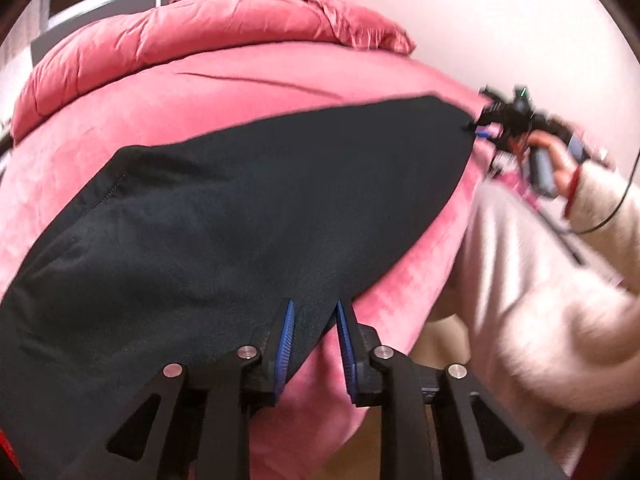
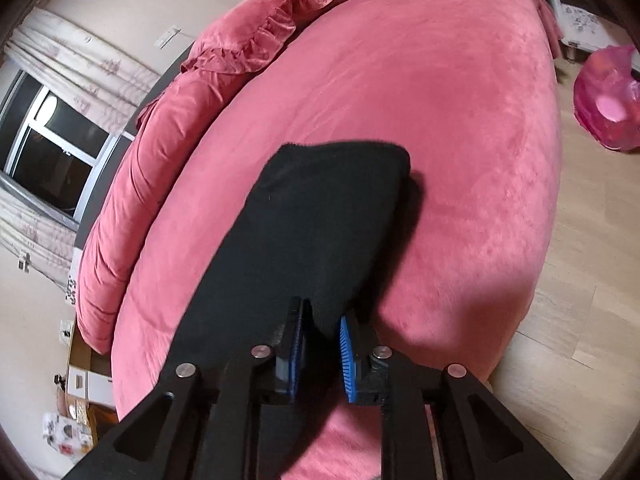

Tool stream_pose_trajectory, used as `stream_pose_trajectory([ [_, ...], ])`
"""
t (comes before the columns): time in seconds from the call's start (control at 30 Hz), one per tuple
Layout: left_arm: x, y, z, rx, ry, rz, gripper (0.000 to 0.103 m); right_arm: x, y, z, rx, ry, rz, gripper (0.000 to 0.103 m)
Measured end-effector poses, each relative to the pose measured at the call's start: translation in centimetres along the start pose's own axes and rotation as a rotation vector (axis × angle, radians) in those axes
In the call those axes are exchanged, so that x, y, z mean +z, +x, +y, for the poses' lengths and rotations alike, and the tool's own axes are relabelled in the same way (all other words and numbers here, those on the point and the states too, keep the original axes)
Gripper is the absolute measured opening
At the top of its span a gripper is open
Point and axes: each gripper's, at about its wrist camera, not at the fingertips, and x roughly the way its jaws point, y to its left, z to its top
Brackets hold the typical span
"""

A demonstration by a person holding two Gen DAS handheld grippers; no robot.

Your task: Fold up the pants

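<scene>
Two grippers, L gripper [image 1: 314,312] parted round black pants [image 1: 240,200], R gripper [image 2: 322,320] likewise, pink bed [image 2: 460,140]

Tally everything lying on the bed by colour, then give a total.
Black: 1, the pants
Pink: 2, the folded quilt and the ruffled pillow, both at the head of the bed
Total: 3

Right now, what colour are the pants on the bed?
Black pants, plain, on a pink bed; clearest in the right wrist view.
</scene>
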Motion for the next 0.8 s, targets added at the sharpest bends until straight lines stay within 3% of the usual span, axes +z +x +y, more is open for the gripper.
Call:
stream_pose_trajectory([
  [0.03,0.0,-0.4,0.5,-0.010,-0.020,-0.016,0.028,0.4,0.2,0.6,-0.004,-0.024,-0.007,0.007],
  [0.1,0.1,-0.7,1.3,0.024,-0.053,-0.017,0.029,1.0,0.2,2.5,-0.018,-0.113,-0.038,0.007],
  [0.2,-0.3,0.6,2.3,0.054,-0.055,0.069,0.029,1.4,0.8,4.4,-0.040,-0.177,-0.051,0.007],
  [0.27,-0.6,0.7,2.3,0.077,-0.046,0.076,0.029,1.5,1.9,3.9,-0.162,-0.158,-0.008,0.009],
  [0.3,-0.7,0.3,2.5,0.090,-0.048,0.065,0.029,1.5,2.3,3.2,-0.255,-0.141,0.004,0.013],
  [0.37,-0.5,-0.5,3.0,0.110,-0.074,0.030,0.029,1.3,1.5,2.1,-0.230,-0.083,-0.022,0.023],
  [0.4,-0.5,-0.9,3.3,0.115,-0.088,0.014,0.030,1.0,0.4,2.0,-0.260,-0.064,-0.068,0.035],
  [0.43,-0.4,-1.5,4.0,0.127,-0.109,-0.009,0.030,0.6,-1.0,2.2,-0.343,-0.066,-0.134,0.051],
  [0.47,-0.1,-1.8,4.6,0.146,-0.130,-0.030,0.030,0.2,-2.5,2.7,-0.367,-0.073,-0.206,0.051],
  [0.53,0.5,-2.3,6.4,0.200,-0.187,-0.068,0.030,-0.6,-4.6,4.5,-0.302,-0.129,-0.301,0.051],
  [0.63,1.6,-2.5,9.6,0.276,-0.296,-0.098,0.030,-2.7,-4.7,9.2,-0.212,-0.328,-0.294,0.051],
  [0.7,2.1,-2.5,11.3,0.322,-0.331,-0.108,0.030,-5.2,-2.5,13.3,-0.049,-0.491,-0.154,0.051],
  [0.8,2.4,-1.9,12.5,0.392,-0.339,-0.091,0.030,-9.6,1.2,17.6,0.080,-0.646,0.053,0.051],
])
